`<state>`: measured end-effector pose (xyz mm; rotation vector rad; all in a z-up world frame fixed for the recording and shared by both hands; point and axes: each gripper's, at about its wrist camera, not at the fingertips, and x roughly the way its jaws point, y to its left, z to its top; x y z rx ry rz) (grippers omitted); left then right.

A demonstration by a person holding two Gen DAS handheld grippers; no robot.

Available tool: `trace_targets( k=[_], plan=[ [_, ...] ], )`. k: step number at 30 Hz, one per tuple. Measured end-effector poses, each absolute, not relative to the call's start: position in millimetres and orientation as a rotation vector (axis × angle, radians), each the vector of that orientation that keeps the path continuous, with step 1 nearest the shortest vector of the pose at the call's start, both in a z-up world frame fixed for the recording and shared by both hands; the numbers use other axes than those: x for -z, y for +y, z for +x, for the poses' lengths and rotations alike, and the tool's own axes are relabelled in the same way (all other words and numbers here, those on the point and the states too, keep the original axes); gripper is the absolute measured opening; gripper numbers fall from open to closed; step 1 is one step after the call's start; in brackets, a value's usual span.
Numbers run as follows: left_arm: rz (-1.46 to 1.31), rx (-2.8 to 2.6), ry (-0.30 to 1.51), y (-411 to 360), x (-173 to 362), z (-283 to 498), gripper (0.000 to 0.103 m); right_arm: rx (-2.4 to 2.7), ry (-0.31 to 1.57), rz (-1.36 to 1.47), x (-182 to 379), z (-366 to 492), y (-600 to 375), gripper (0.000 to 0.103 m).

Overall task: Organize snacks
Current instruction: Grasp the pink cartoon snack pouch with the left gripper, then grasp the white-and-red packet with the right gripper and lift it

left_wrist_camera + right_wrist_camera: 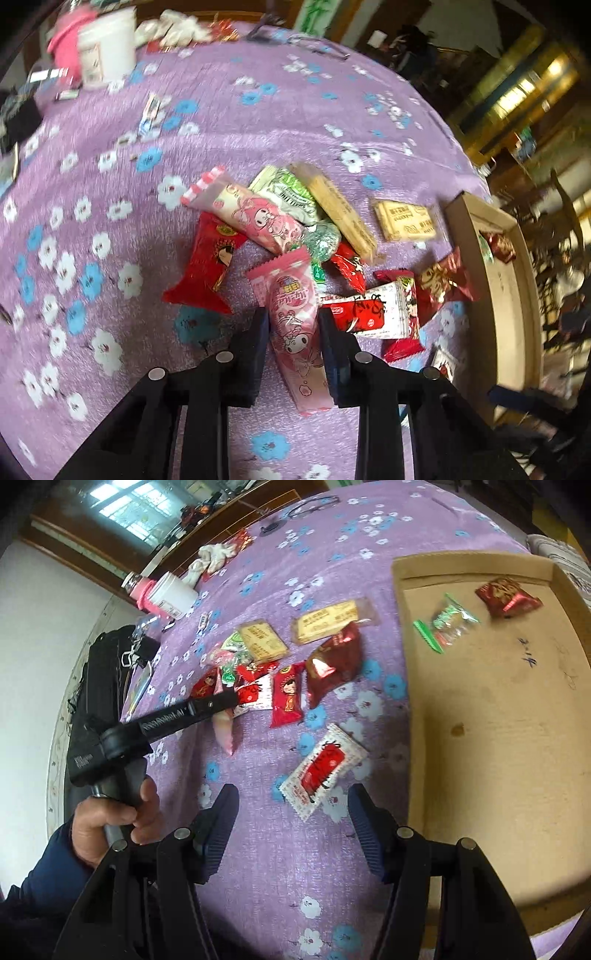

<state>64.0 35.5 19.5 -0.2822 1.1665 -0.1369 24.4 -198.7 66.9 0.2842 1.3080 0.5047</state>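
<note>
Gripping a pink snack packet [295, 325] at the near edge of the pile on the purple tabletop [110, 221], the left tongs [293, 325] should lift it straight toward the cardboard tray [498, 720], while the right tongs [293, 812] hover released above a red-and-white packet [323, 770].
</note>
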Motion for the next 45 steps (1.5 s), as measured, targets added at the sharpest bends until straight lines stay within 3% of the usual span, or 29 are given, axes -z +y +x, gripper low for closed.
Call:
trace_targets(
  k=[16,18,20,22,28,32,36,45],
  plan=[
    [-0.096,0.217,1.134,60.9,-24.7,-14.2,0.026,-0.316,1.455,0.079,-25.8,45.9,-144.1,0.060],
    [-0.095,0.223,1.131,62.4,-25.2,-14.8,0.026,-0.315,1.426,0.024,-27.7,45.3,-134.2,0.052],
    [-0.104,0.229,1.130,64.3,-25.0,-15.5,0.026,-0.391,1.415,-0.002,-26.7,39.5,-119.1,0.035],
    [-0.107,0.232,1.130,65.2,-25.1,-15.0,0.026,-0.435,1.394,-0.040,-29.1,33.2,-110.4,0.031],
    [-0.103,0.229,1.139,60.6,-23.2,-11.9,0.027,-0.432,1.336,-0.082,-42.5,29.4,-109.5,0.030],
    [-0.099,0.227,1.148,57.7,-19.7,-8.3,0.028,-0.417,1.303,-0.045,-45.3,38.2,-122.6,0.041],
    [-0.096,0.224,1.146,56.8,-19.3,-8.3,0.028,-0.403,1.293,0.067,-39.1,65.6,-139.6,0.041],
    [-0.110,0.217,1.148,59.8,-20.1,-12.6,0.028,-0.747,1.475,0.179,-26.8,28.1,-114.5,0.041]
  ],
)
